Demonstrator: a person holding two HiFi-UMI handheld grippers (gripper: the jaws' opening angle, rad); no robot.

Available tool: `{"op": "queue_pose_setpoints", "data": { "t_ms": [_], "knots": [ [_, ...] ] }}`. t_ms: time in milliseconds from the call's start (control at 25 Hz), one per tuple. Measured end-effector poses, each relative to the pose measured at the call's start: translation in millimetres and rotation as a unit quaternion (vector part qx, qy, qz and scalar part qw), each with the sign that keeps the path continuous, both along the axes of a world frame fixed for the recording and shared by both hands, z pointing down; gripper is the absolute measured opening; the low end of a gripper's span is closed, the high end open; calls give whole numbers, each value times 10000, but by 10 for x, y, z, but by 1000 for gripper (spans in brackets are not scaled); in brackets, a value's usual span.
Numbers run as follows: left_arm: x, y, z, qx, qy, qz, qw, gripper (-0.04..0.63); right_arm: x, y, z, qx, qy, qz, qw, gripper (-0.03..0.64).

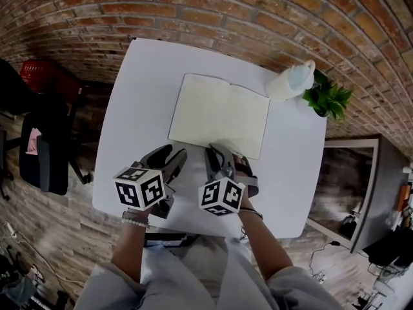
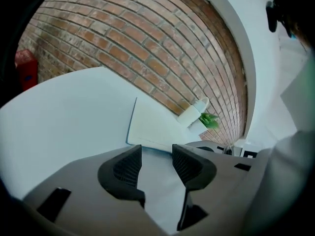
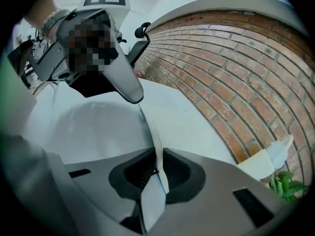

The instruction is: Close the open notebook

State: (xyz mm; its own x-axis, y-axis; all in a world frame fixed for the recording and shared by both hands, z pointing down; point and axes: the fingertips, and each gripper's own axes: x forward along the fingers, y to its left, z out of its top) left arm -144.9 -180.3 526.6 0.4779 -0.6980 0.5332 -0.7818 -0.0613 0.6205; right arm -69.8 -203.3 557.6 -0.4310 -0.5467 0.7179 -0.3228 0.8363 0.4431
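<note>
Right gripper (image 3: 158, 170) clamps near edge of the open cream-paged notebook (image 1: 219, 113), likely to fold 1 half over; left gripper (image 2: 156, 160) released, empty, alongside.

— Where does the head view sit?
— Above the desk's (image 1: 148, 82) near edge, looking steeply down.
— And the gripper views?
— Low, close over that edge, facing the brick wall (image 1: 193, 5); all three share the notebook (image 1: 219, 112).

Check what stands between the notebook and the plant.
A white watering can stands there, near the notebook's far right corner and right beside the plant; the head view shows it.
</note>
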Motion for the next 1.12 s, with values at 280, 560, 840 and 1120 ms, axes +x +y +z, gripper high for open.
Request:
{"op": "queue_pose_setpoints", "data": {
  "t_ms": [280,560,840,1120],
  "knots": [
    [37,-83,92,-273,968,-617,9930,210,24,-4,-31,41,-104,83,9999,71],
    [-7,-160,124,-463,1574,-1152,9797,216,20,-3,-69,60,-169,139,9997,69],
    [-151,-246,163,-480,1847,-1692,9669,219,24,-7,-77,85,-178,176,9997,67],
    [-230,-296,198,-464,1569,-1768,9706,133,40,1,-21,-5,-186,198,9996,67]
  ]
}}
